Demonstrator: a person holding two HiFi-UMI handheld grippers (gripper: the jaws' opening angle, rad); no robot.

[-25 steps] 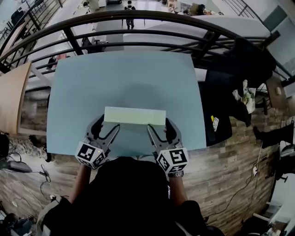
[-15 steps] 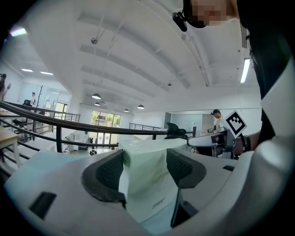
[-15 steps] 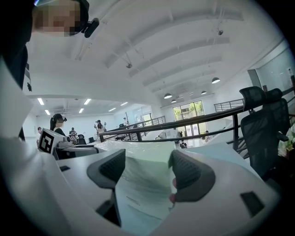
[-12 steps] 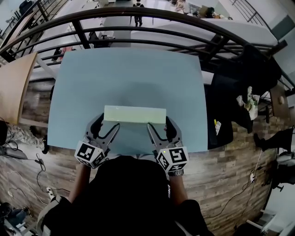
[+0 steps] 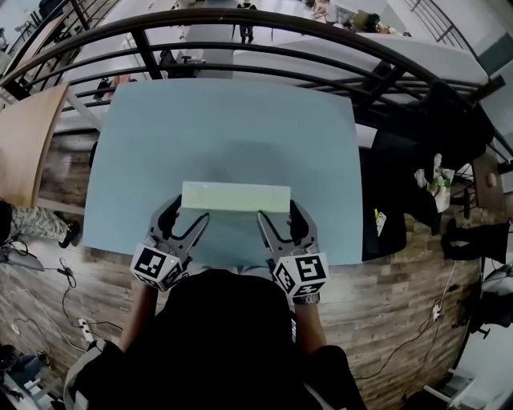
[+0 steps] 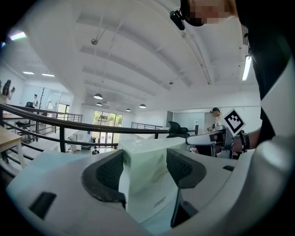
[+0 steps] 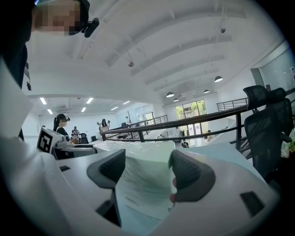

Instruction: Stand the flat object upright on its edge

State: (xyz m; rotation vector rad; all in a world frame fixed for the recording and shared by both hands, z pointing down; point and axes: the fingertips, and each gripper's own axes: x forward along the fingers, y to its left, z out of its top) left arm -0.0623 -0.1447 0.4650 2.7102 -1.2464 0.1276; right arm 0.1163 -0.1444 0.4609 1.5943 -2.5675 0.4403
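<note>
A pale green flat box (image 5: pixel 235 196) lies crosswise over the near half of the light blue table (image 5: pixel 224 120), its long narrow face turned up toward the head view. My left gripper (image 5: pixel 186 216) is shut on its left end and my right gripper (image 5: pixel 280 215) on its right end. In the left gripper view the box (image 6: pixel 145 179) fills the gap between both dark pads (image 6: pixel 109 171). It is held the same way in the right gripper view, where the box (image 7: pixel 140 189) sits between the pads (image 7: pixel 190 173). Both gripper cameras point upward at the ceiling. The box's lower edge is hidden.
The table's near edge (image 5: pixel 232 260) runs just behind the grippers, with wood floor (image 5: pixel 401 288) below. A black curved railing (image 5: pixel 240 20) runs past the far edge. Dark chairs and bags (image 5: pixel 417 136) stand to the right, and a wooden desk (image 5: pixel 28 136) to the left.
The box and both grippers keep their places on the table. Only the head view has shifted slightly.
</note>
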